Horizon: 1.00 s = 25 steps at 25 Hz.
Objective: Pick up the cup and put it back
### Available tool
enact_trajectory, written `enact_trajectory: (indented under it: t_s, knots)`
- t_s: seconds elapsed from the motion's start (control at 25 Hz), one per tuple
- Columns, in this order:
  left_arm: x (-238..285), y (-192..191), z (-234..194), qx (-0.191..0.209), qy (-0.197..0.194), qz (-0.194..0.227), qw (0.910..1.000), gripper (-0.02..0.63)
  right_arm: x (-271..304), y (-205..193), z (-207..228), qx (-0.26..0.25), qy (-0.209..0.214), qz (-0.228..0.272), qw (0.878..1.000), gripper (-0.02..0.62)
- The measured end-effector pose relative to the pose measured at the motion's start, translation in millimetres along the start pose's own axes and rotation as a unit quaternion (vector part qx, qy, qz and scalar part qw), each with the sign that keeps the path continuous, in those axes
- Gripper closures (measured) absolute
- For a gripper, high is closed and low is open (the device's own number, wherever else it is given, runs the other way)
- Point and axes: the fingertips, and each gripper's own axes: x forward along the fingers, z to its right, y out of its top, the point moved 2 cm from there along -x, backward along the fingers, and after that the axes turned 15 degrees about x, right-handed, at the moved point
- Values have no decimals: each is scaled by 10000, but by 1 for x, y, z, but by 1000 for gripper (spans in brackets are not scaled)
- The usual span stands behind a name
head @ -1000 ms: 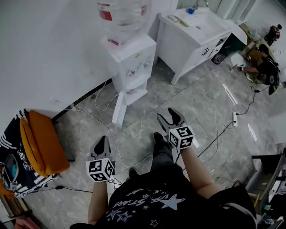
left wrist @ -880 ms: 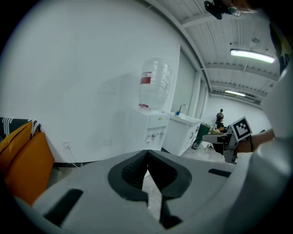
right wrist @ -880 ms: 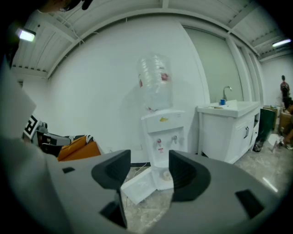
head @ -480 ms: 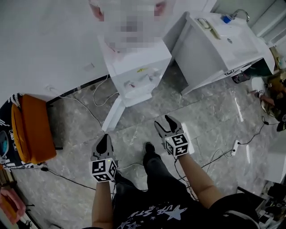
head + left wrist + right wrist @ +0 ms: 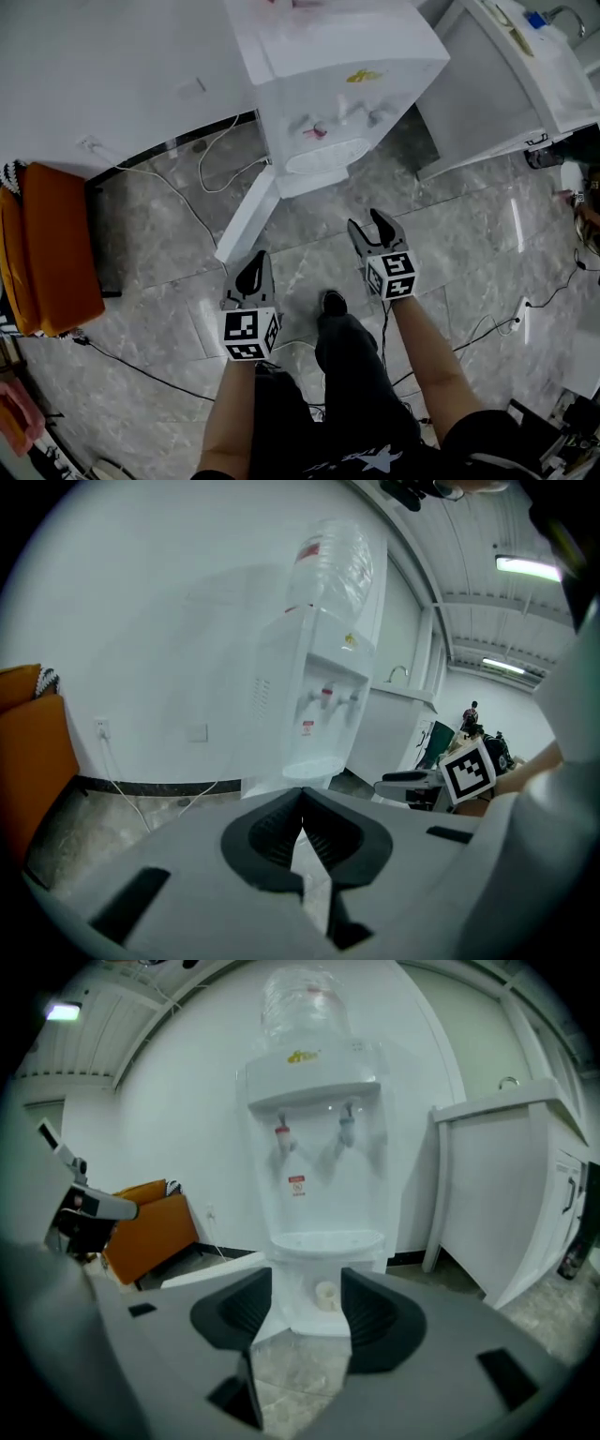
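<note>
A small pale cup (image 5: 325, 1295) stands in the low recess of the white water dispenser (image 5: 319, 1194), under its drip tray. It shows only in the right gripper view, far off, framed between the jaws. My right gripper (image 5: 373, 228) points at the dispenser (image 5: 328, 75) from over the floor; its jaws stand apart and are closing, with nothing between them. My left gripper (image 5: 252, 267) hangs lower left of it, its jaws together and empty (image 5: 302, 803). In the head view the cup is hidden.
A white sink cabinet (image 5: 525, 84) stands right of the dispenser. An orange chair (image 5: 52, 248) sits at the left wall. Cables (image 5: 202, 220) trail over the grey marble floor, and a white board (image 5: 248, 216) leans by the dispenser's foot. The person's leg (image 5: 342, 356) is between the grippers.
The view has closed in on the dispenser, which now fills the top of the head view. Both grippers have come forward toward it. The right jaws have narrowed slightly.
</note>
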Motion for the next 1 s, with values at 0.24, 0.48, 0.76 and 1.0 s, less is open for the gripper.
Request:
enact_trajectory:
  t_s: [0.24,0.48,0.76,1.0]
  knots:
    - [54,-72,17,145,-396,71,9991,597,53,-55,39,74,-157,98,9998,363]
    - [104,-121,16,232,-567,379,9974,597,104,-91,72,-358,-217,109,9991,406]
    - [166,-163,5,469,-592,939,9927,597,171,-120,99,-648,25,458,9968,423]
    - [211,-200,-5,587,-518,1200,9897,597,238,-149,115,-752,289,721,9941,423]
